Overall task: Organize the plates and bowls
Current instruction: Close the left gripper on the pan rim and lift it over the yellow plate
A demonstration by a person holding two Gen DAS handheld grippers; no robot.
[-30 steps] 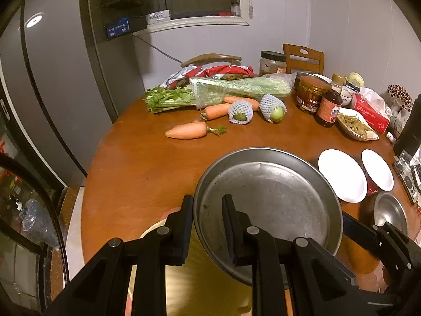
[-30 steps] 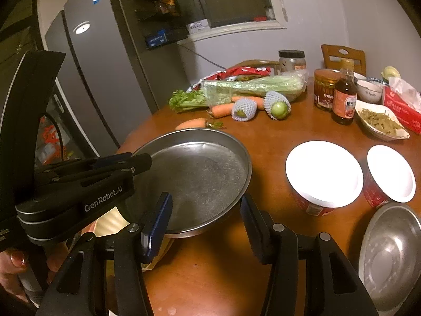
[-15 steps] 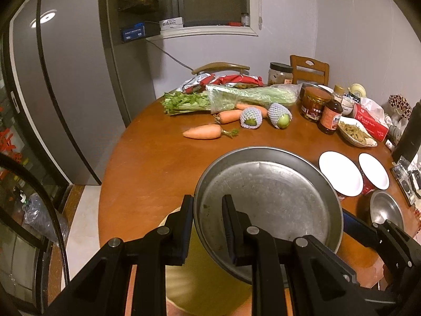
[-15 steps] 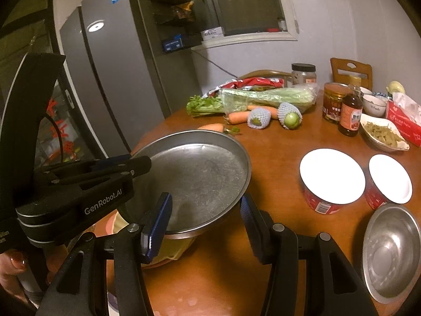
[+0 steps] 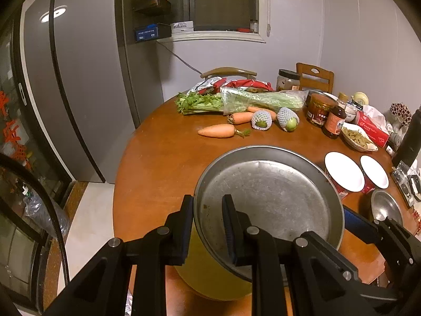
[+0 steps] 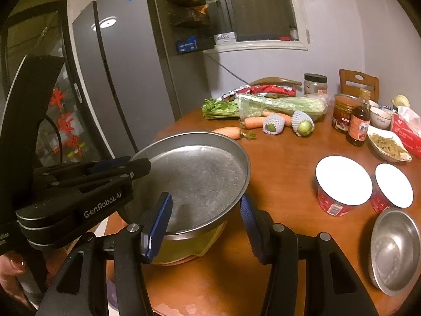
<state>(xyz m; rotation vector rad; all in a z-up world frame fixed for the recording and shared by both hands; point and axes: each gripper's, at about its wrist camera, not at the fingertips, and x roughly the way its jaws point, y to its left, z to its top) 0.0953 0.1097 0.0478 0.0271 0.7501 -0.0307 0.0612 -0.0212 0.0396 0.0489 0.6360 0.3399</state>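
A large shallow steel pan (image 5: pixel 268 194) hangs tilted above the round wooden table (image 5: pixel 163 163). My left gripper (image 5: pixel 208 202) is shut on the pan's near rim, one finger inside and one outside. From the right wrist the same gripper (image 6: pixel 139 166) reaches in from the left and pinches the pan (image 6: pixel 200 173). My right gripper (image 6: pixel 204 210) stands open close to the pan's near edge, its blue pads apart and pressing nothing. Under the pan sits a yellow dish (image 6: pixel 184 250) on an orange one. A small steel bowl (image 6: pixel 394 250) lies at the right.
Two red tubs with white lids (image 6: pixel 342 181) stand right of the pan. Carrots (image 5: pixel 217 131), celery, netted fruit, jars and a sauce bottle (image 5: pixel 334 123) crowd the far side. A grey fridge (image 5: pixel 79 79) stands left of the table. A hand (image 6: pixel 10 271) holds the left gripper.
Both grippers have drawn back from the table with the pan still in the left one. More of the yellow dish shows beneath the pan, and the far objects look smaller.
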